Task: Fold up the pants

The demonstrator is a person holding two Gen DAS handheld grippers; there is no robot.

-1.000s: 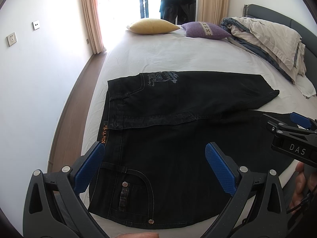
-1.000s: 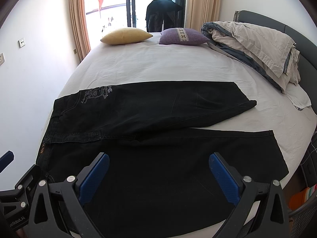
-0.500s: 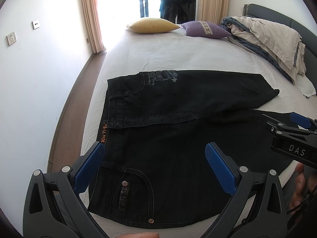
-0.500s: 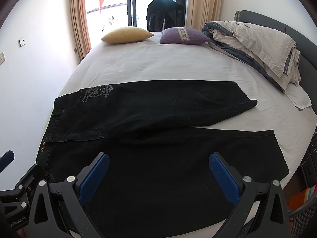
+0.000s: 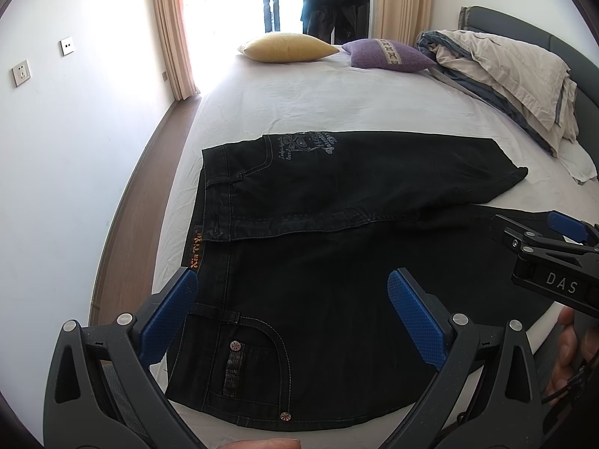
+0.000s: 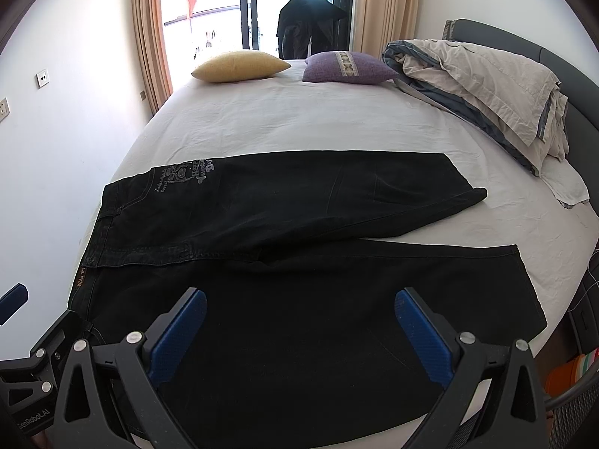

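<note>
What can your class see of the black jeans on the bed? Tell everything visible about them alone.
The black jeans look like dark denim with pale stitching, metal rivets, a pocket, a grey print near the waistband and an orange-lettered waist patch. They lie flat on the white bedsheet, waist to the left, legs to the right, the far leg angled away from the near one. Neither open gripper touches them.

Jeans (image 6: pixel 284 262) lie flat on the bed (image 6: pixel 299 127), waistband left, legs running right, far leg angled toward the near one. Two cushions (image 6: pixel 241 66) at the bed's far end; bedding pile (image 6: pixel 483 86) along the right side, against the headboard (image 6: pixel 554 56).
</note>
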